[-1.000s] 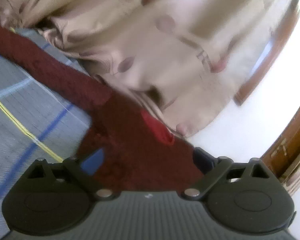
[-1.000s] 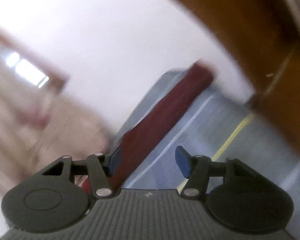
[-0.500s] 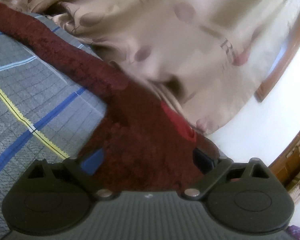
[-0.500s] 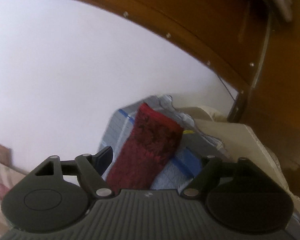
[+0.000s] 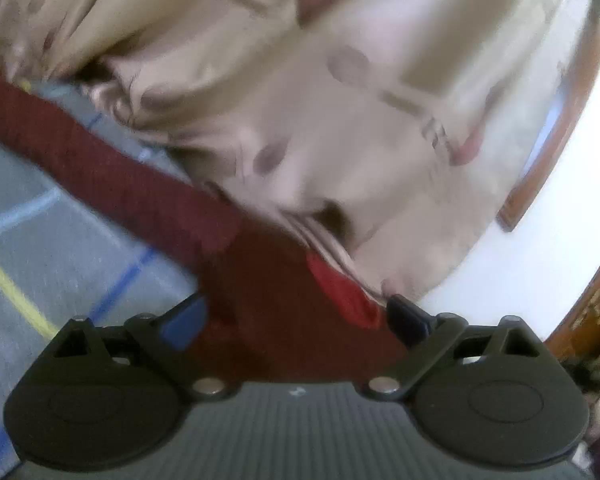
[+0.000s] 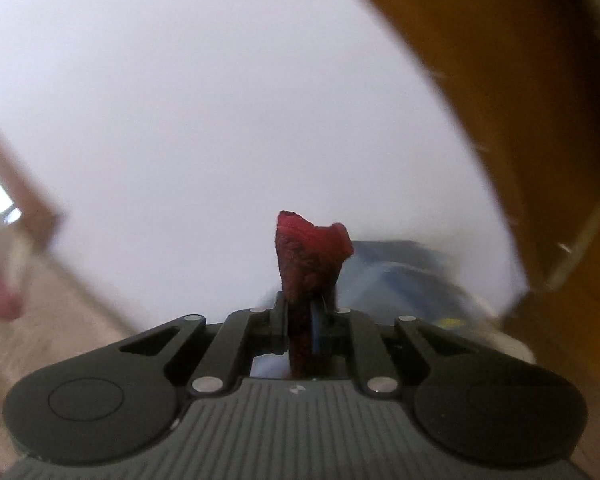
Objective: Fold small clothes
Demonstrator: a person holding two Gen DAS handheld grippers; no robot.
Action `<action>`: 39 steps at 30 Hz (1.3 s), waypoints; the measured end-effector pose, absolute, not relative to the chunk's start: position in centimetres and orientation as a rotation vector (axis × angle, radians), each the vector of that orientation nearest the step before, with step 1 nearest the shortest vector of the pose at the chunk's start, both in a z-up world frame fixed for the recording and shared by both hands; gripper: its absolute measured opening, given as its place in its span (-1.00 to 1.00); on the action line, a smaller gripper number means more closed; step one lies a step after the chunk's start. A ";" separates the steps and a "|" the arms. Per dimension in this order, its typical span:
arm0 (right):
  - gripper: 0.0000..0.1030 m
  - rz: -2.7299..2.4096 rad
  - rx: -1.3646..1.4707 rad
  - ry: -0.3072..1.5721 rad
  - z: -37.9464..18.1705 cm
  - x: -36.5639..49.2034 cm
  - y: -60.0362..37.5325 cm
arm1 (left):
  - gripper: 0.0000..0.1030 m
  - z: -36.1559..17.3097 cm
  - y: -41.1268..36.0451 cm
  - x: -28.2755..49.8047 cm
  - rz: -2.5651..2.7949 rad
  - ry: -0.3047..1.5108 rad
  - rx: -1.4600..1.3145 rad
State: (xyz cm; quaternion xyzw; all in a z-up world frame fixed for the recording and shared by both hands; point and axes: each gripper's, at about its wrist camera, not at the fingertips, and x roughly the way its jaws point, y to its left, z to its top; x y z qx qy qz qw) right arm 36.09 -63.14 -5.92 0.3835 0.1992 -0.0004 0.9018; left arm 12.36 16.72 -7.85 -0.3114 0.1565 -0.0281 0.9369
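Cloth (image 6: 308, 272), dark red, is pinched at one end in the right gripper (image 6: 305, 332), whose jaws have just closed on it; its wide part lies between the spread jaws of the left gripper (image 5: 296, 320), over a checked sheet (image 5: 60, 240). Carry the end across level, keeping the fold edge straight.

The garment (image 5: 148, 188) lies on the bedsheet (image 5: 60, 248) — crumpled cloth (image 5: 300, 100) behind it, wall (image 5: 540, 260) to the right.

Left wrist view: upper frame blocked by beige patterned curtain (image 5: 300, 92); open grey checked sheet (image 5: 52, 248) found lower left. Right wrist view: centre clear before white wall (image 6: 220, 100); right edge barred by wooden frame (image 6: 540, 120).
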 end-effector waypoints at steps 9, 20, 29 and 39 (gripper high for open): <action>-0.68 0.287 0.741 0.347 2.0 38.0 -47.9 | 0.90 -10.9 19.4 13.8 -0.034 0.350 -0.733; -0.68 0.584 0.786 0.488 -0.7 39.3 -27.5 | 0.90 -12.6 20.7 13.8 -0.023 0.339 -0.821; -0.68 0.654 0.714 0.636 -6.2 39.4 -16.7 | 0.90 -13.0 21.2 13.4 -0.032 0.299 -0.852; -0.68 0.658 0.545 0.697 -8.5 38.9 -11.5 | 0.90 -13.1 21.4 13.3 -0.038 0.280 -0.867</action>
